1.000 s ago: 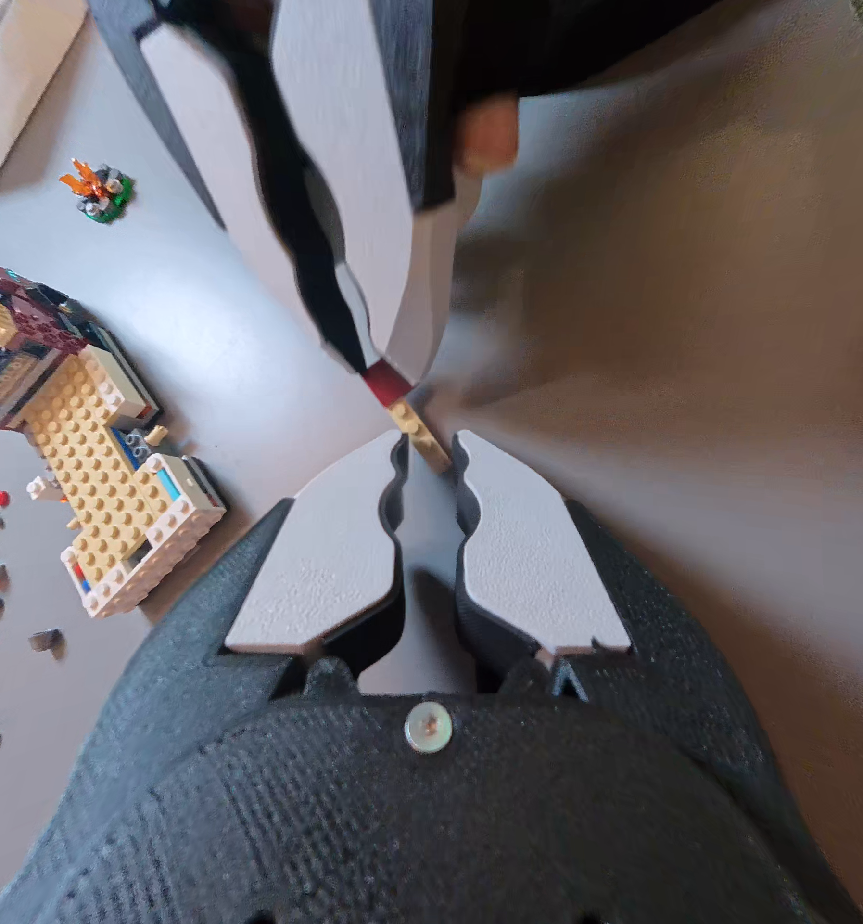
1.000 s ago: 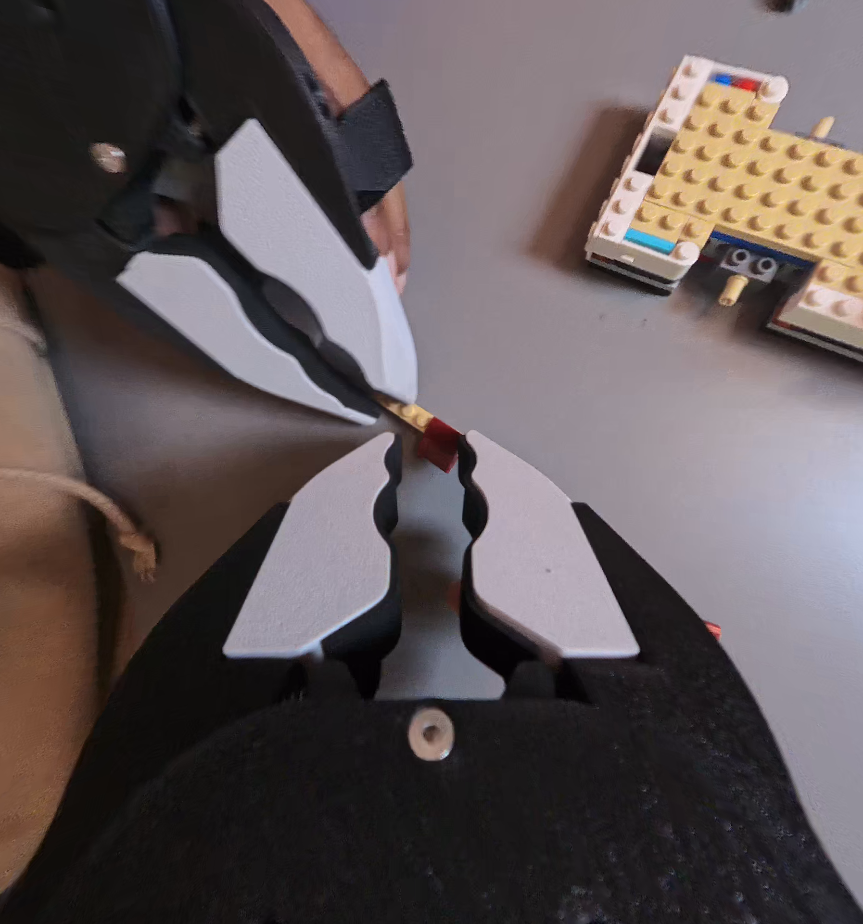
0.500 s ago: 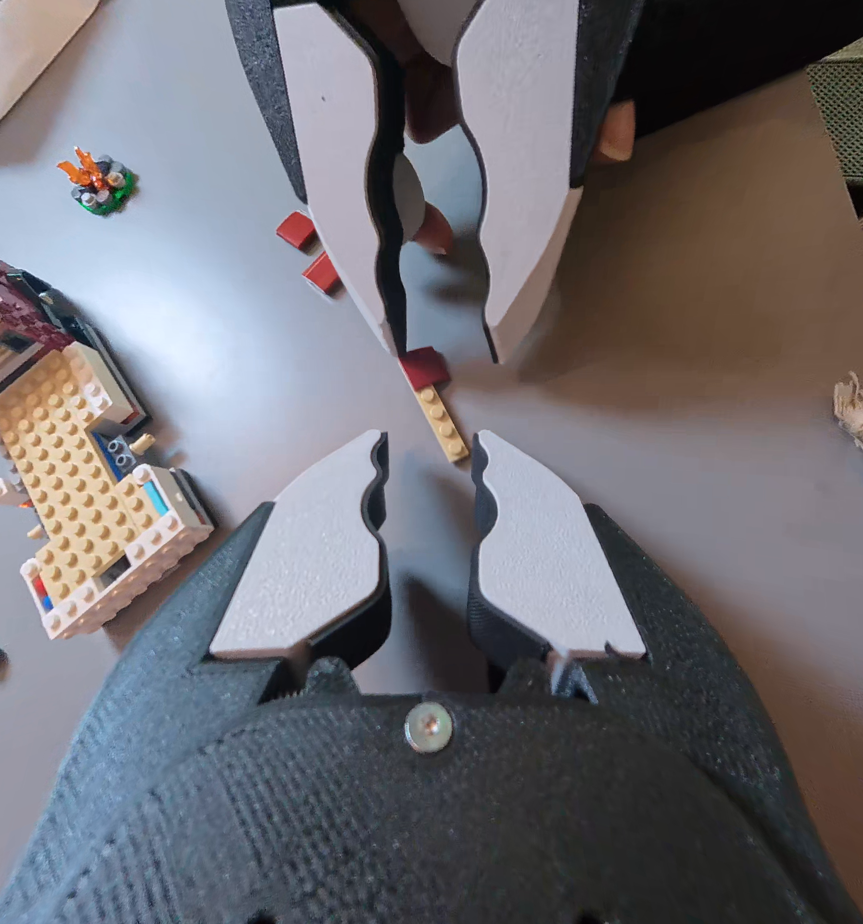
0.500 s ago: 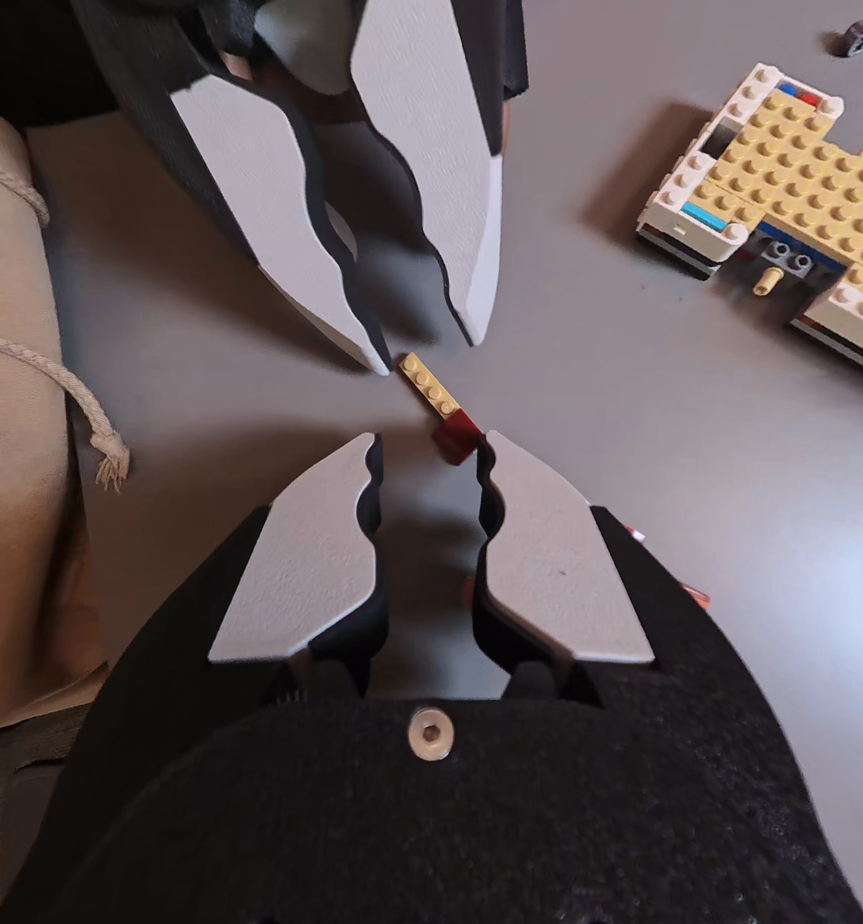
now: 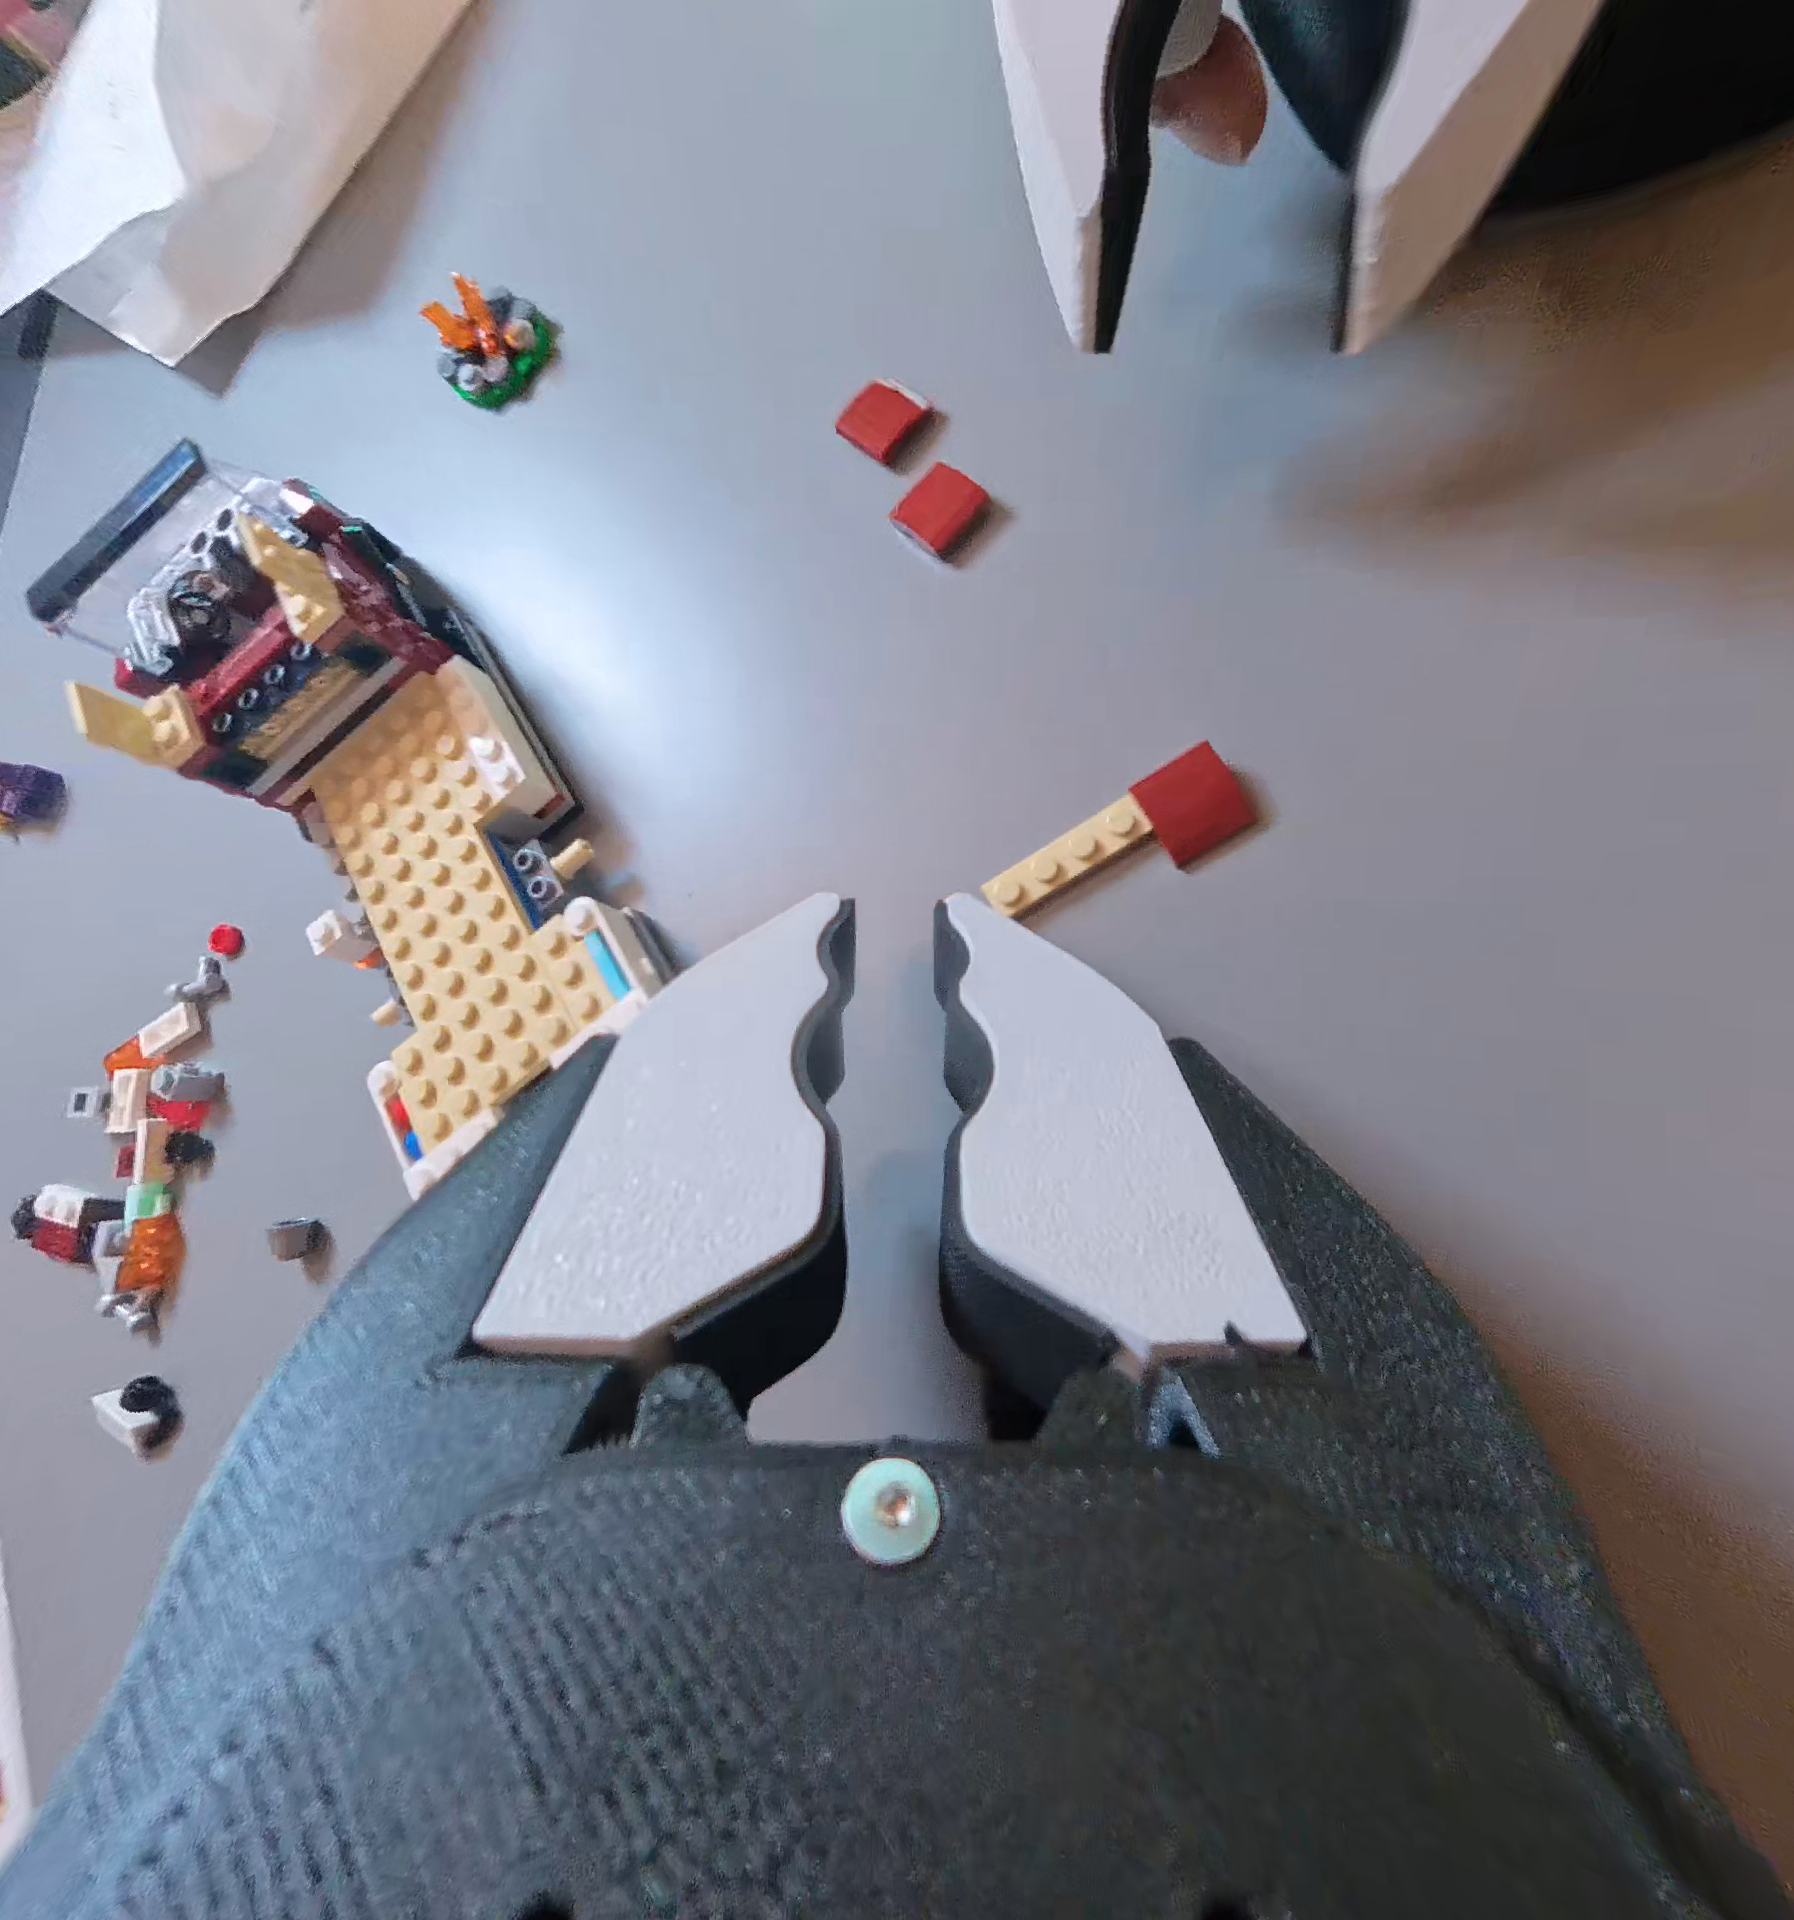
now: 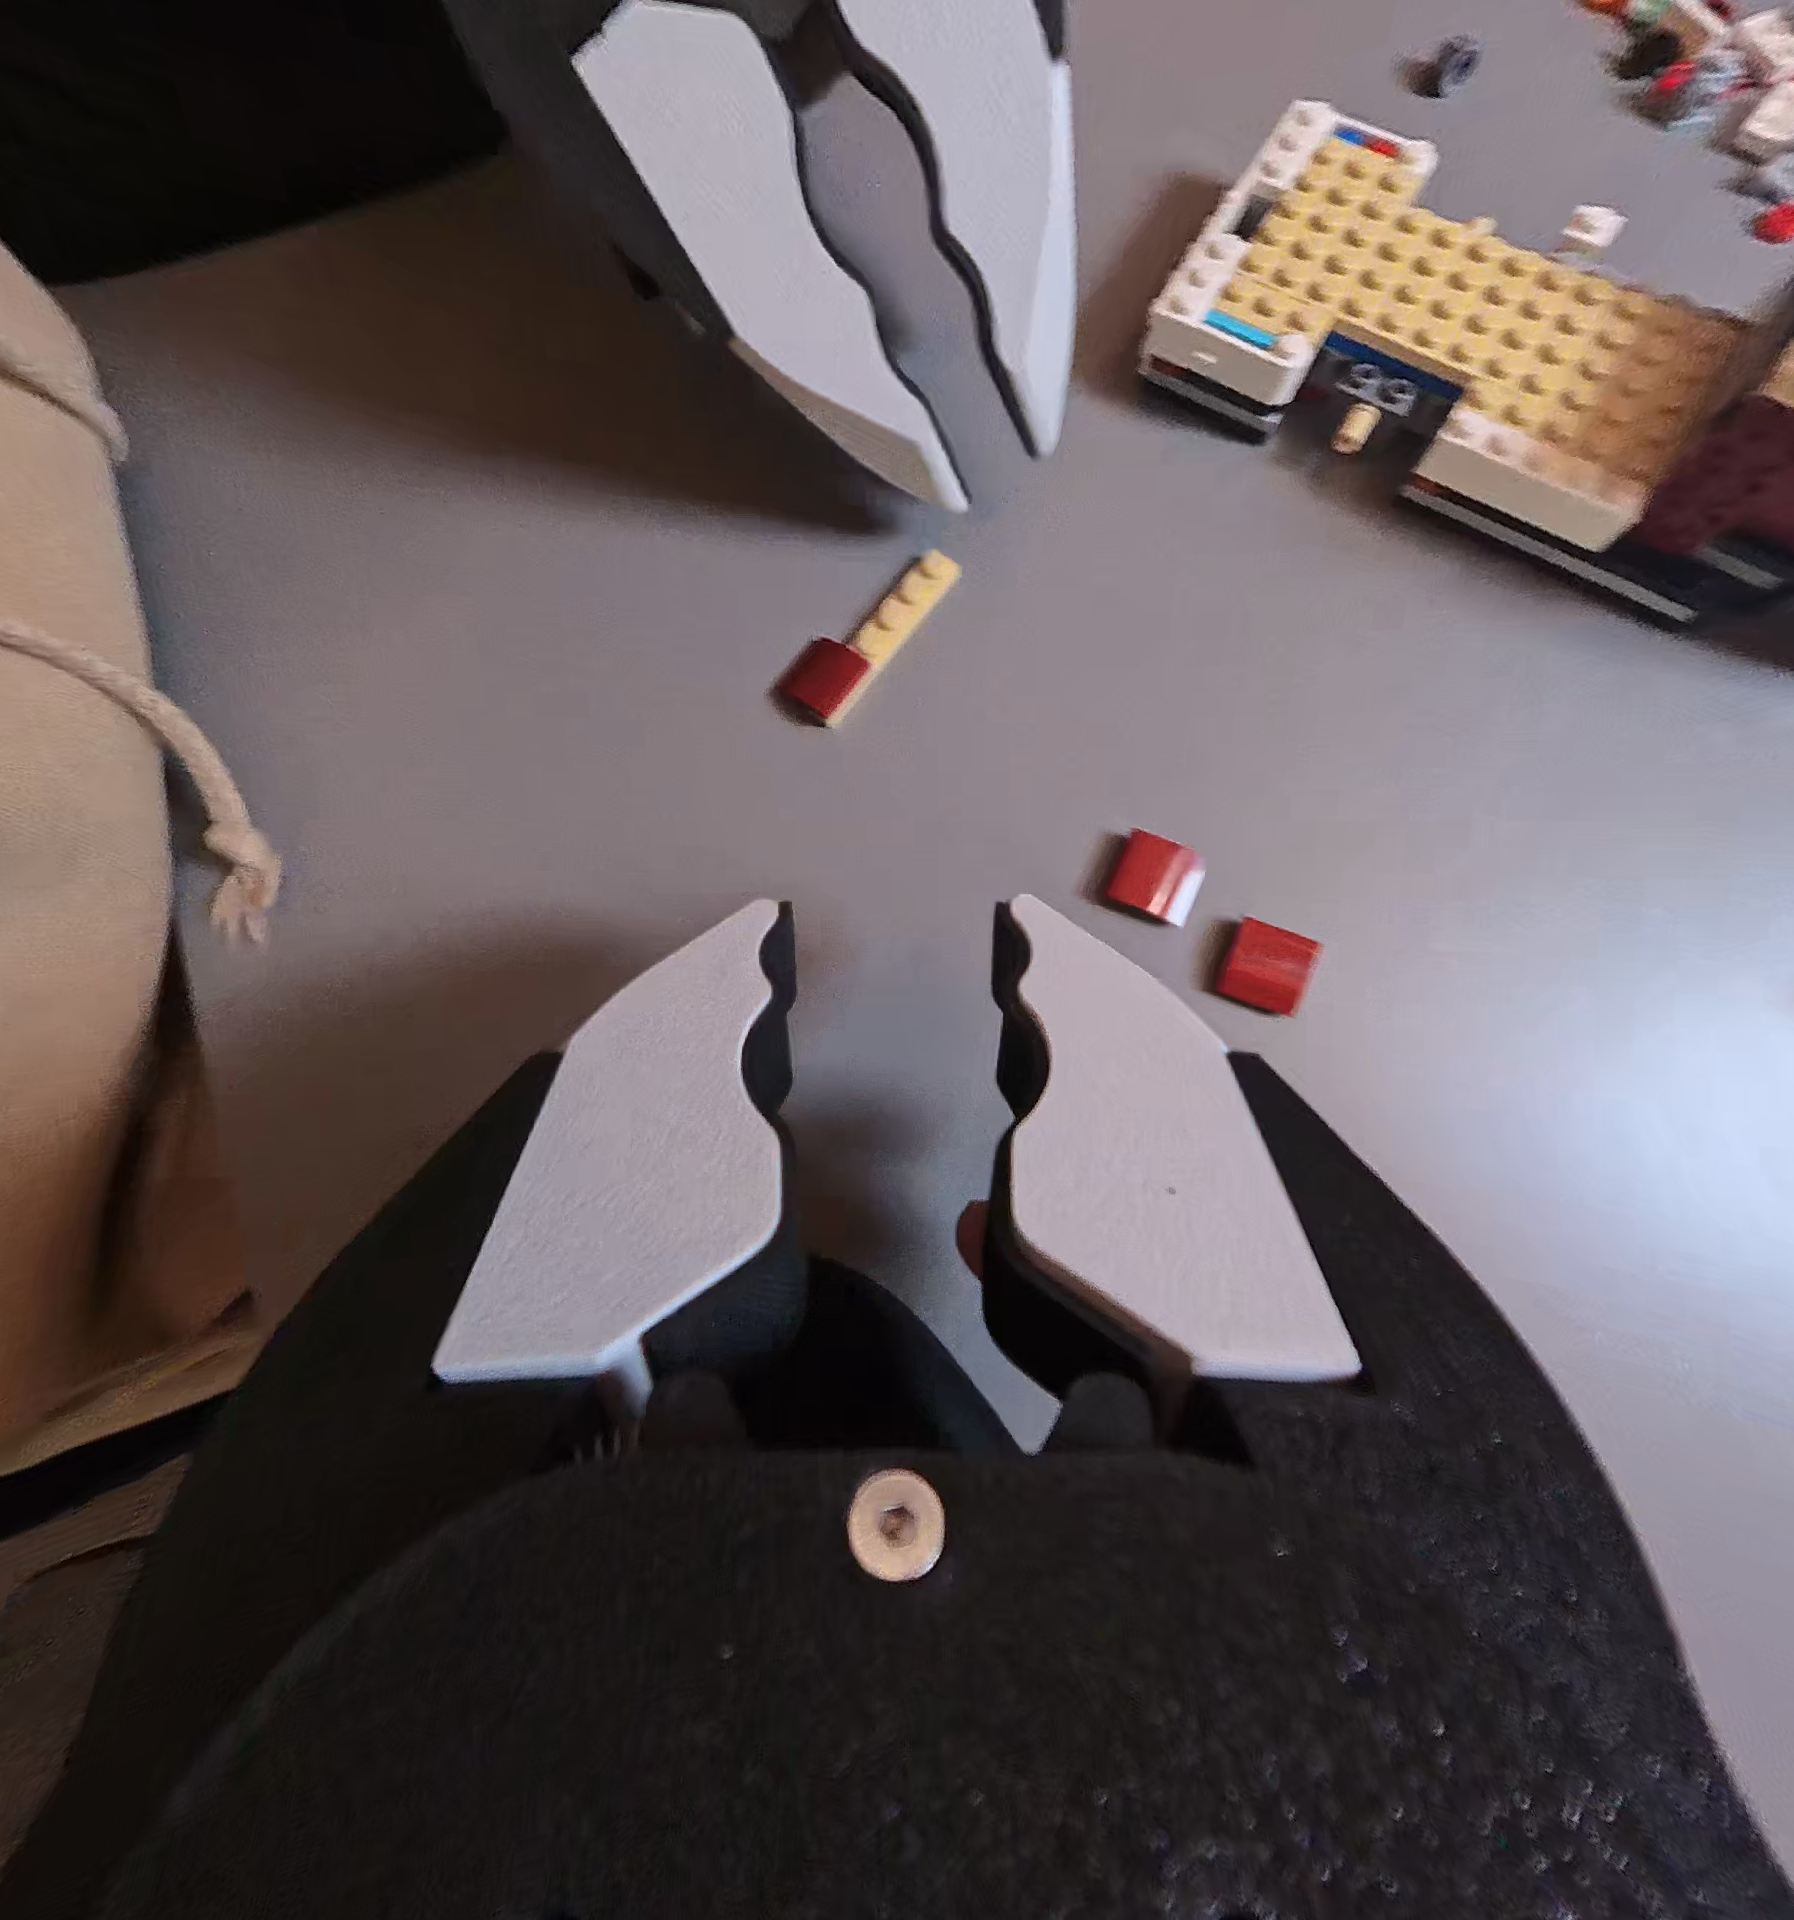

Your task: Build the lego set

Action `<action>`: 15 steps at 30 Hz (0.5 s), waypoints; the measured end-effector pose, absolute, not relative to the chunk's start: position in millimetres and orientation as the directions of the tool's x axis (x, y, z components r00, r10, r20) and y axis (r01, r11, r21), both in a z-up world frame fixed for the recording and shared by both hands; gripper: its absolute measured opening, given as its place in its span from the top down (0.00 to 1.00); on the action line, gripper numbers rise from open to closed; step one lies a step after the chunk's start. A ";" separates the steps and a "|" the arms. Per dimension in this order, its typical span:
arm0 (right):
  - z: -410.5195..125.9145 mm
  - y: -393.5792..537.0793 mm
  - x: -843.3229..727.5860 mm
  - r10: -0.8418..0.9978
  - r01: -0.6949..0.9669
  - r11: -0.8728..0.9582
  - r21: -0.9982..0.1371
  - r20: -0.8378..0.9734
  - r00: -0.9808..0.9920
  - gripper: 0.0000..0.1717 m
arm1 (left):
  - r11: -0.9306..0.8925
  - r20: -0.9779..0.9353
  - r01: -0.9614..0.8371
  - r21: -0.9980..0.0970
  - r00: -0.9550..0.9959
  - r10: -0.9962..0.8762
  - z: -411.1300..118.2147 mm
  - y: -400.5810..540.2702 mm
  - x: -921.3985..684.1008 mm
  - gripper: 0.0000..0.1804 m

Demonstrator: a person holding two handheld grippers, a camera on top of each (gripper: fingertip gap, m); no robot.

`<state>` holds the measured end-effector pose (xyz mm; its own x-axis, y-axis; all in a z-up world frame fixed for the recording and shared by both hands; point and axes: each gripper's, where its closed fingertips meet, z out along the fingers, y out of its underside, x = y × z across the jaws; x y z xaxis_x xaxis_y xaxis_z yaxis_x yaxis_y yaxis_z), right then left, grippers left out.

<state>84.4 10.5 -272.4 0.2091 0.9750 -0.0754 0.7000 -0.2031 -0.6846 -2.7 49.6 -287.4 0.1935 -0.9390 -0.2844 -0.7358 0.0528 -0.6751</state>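
In the left wrist view, the left gripper (image 5: 893,914) is filling the lower half of the frame, its pale fingers standing a little apart with only bare grey table (image 5: 1495,935) showing between them. Just past the right fingertip, at centre right, a tan studded strip (image 5: 1064,857) is lying flat on the table, with a dark red tile (image 5: 1194,802) sitting on its far end; the strip's near end is lying right beside the fingertip, and contact cannot be told. To the left, a tan brick build (image 5: 446,935) with white edges and a dark red block at its far end is resting on the table, and small loose pieces (image 5: 145,1143) are scattered at the lower left. Farther up, two loose red tiles (image 5: 914,457) are lying side by side above centre. A tiny campfire model (image 5: 493,338) is sitting in the upper left, near crumpled white paper (image 5: 197,156).

In the right wrist view, the right gripper (image 6: 893,914) is occupying the lower frame, its fingers standing wide apart over bare table and gripping nothing. The two red tiles are lying just to the right of its right fingertip. A beige cloth bag (image 6: 31,727) with a frayed cord is lining the left edge.
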 end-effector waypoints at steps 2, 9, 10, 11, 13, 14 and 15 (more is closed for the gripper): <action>-273.0 25.9 93.7 0.966 0.711 -0.191 -0.676 -0.002 0.257 0.83 | 0.014 -0.234 -0.695 -0.719 0.223 -0.946 -280.8 49.3 -2.9 0.92; -297.0 55.0 90.4 0.964 0.792 -0.212 -0.572 0.009 0.265 0.84 | -0.056 -0.146 -0.643 -0.764 0.258 -0.955 -275.9 35.7 -5.0 0.89; -299.7 56.8 88.8 0.966 0.806 -0.208 -0.554 0.012 0.258 0.84 | -0.063 -0.139 -0.639 -0.767 0.261 -0.955 -275.1 32.9 -5.3 0.89; -301.7 57.8 87.1 0.969 0.820 -0.199 -0.536 0.017 0.246 0.85 | -0.068 -0.131 -0.633 -0.771 0.262 -0.956 -274.2 29.7 -4.9 0.89; -301.5 57.5 81.4 0.975 0.831 -0.185 -0.524 0.011 0.224 0.90 | -0.072 -0.124 -0.625 -0.777 0.264 -0.957 -272.7 25.0 -3.8 0.88; -301.3 56.3 78.2 0.978 0.835 -0.171 -0.524 0.009 0.207 0.90 | -0.071 -0.125 -0.627 -0.776 0.263 -0.957 -273.0 23.5 -3.7 0.88; -301.0 53.7 74.4 0.985 0.835 -0.142 -0.531 0.010 0.174 0.90 | -0.069 -0.127 -0.629 -0.774 0.261 -0.957 -273.8 22.6 -3.8 0.88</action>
